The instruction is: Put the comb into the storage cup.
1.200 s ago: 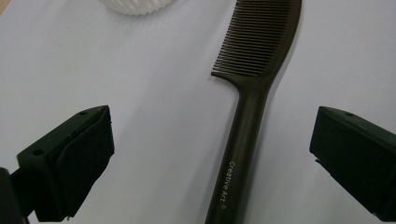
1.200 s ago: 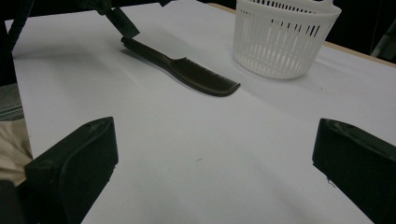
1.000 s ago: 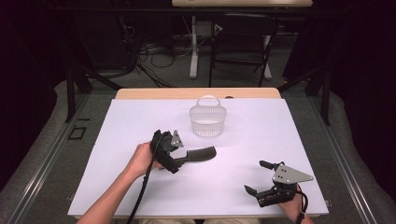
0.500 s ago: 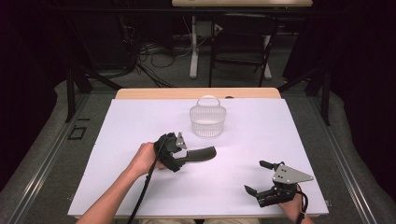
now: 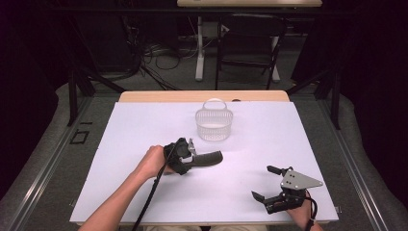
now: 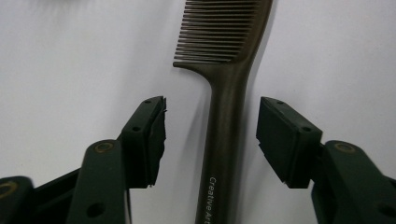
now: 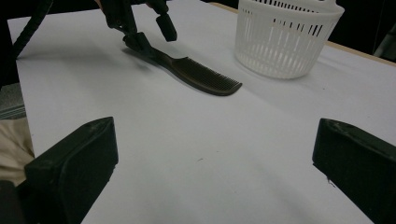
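Dark comb (image 6: pixel 223 121) lies between the spread left tool (image 6: pixel 211 140), teeth cut off above; right tool (image 7: pixel 210 163) spread, empty.

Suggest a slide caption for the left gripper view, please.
Open left gripper straddles the dark comb handle on the white table.

Bright overhead light washes the white counter (image 5: pixel 144 144); surroundings stay dark, shadows fall soft, and the close views blur slightly.
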`<state>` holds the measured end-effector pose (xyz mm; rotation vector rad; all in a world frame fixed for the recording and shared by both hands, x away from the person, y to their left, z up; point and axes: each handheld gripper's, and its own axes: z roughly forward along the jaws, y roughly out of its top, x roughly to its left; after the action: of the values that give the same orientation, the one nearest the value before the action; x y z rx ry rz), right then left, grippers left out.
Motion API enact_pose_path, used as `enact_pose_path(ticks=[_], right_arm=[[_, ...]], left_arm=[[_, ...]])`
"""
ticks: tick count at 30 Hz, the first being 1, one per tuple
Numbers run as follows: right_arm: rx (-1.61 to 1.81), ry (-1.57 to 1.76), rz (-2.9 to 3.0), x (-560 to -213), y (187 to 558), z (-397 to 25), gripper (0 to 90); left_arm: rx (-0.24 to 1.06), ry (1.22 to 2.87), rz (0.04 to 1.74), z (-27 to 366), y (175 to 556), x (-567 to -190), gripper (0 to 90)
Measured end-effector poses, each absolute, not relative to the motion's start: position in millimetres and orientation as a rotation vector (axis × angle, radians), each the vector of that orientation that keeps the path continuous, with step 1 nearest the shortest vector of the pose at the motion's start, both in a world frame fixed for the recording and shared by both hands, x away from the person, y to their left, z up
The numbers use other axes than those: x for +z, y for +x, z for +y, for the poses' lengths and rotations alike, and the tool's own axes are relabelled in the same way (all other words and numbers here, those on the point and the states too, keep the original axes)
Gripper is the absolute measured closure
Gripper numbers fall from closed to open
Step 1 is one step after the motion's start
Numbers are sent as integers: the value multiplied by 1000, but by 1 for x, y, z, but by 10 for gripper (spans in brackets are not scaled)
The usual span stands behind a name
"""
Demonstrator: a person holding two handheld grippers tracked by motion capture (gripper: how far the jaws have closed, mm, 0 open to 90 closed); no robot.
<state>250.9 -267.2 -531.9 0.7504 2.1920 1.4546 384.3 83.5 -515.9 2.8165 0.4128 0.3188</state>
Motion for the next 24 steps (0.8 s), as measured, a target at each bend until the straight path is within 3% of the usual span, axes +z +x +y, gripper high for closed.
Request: enact_pose_path(ticks=[12,24], right_arm=[[1456,742,2189,-532,251,-267,0],[1446,744,2199,-532,251,-267,0]], left_arm=[[192,2876,383,76,394,-520,595],[120,2913,345,74,399,-525,696]])
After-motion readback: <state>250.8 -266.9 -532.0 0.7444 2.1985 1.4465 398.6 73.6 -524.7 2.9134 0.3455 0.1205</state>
